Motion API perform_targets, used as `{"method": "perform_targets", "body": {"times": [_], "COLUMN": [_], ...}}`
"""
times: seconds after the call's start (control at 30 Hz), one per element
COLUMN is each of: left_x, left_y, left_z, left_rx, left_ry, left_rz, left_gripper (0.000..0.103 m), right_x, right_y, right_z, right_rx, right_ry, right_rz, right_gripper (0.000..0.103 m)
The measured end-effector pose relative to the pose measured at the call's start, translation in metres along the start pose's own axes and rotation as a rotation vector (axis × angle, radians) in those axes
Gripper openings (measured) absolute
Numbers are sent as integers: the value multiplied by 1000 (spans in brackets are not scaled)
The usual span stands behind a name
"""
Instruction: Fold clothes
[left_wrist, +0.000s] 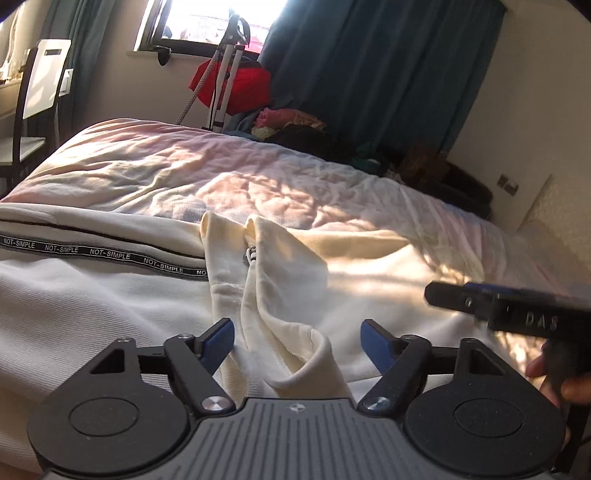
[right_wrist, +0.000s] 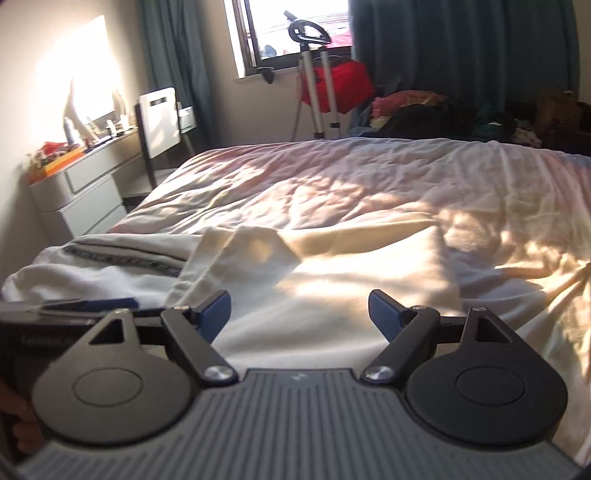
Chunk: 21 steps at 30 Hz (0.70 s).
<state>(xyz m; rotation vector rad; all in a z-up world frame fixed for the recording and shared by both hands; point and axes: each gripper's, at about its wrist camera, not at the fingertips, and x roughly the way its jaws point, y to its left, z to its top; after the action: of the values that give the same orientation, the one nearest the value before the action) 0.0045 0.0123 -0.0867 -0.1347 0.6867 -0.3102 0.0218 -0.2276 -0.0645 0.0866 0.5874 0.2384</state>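
A cream zip jacket (left_wrist: 110, 306) with a black "NOT-SIMPLE" tape stripe (left_wrist: 110, 254) lies spread on the bed. Its collar (left_wrist: 266, 251) is turned up, with the zip pull showing. My left gripper (left_wrist: 298, 343) is open, and a raised fold of the collar lies loose between its blue pads (left_wrist: 219, 341). My right gripper (right_wrist: 300, 315) is open over the flat white body of the jacket (right_wrist: 332, 288) with nothing between its fingers. It shows as a dark bar (left_wrist: 517, 310) at the right of the left wrist view. The left gripper (right_wrist: 88, 304) appears low at the left of the right wrist view.
The bed's crumpled pale pink sheet (left_wrist: 221, 173) stretches beyond the jacket. Behind the bed are a garment steamer (right_wrist: 317, 85), a red item (right_wrist: 347, 85) and a heap of clothes (right_wrist: 424, 110) against dark curtains. A chair (right_wrist: 159, 122) and a cluttered white dresser (right_wrist: 85, 192) stand at the left.
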Motion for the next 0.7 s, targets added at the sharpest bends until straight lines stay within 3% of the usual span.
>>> {"method": "perform_targets", "body": {"times": [0.13,0.2,0.27,0.33,0.53,0.7], "left_x": [10,11,10,6,-5,-12], "left_y": [-1,2,-1,-7,-10,-12], "left_z": [-3,-3,-4,-3,-9,-11], "left_rx": [24,14,52,113,111,108], "left_ry": [27,34,30,27,71,54], "left_rz": [67,75,83,80,53,49], "left_gripper": [59,48,26,14,13,13], "right_x": [15,14,21,28,67,65], "right_y": [-25,-38,-44,-51,-60,-57], "right_z": [9,12,12,10,-14,-15], "right_rx": [2,41,67,94,119,106], "right_ry": [-4,-23,-14,1,119,118], "right_rz": [-123,-117,-120,-124,-138,-155], "right_gripper": [83,83,83,83,84,84]}}
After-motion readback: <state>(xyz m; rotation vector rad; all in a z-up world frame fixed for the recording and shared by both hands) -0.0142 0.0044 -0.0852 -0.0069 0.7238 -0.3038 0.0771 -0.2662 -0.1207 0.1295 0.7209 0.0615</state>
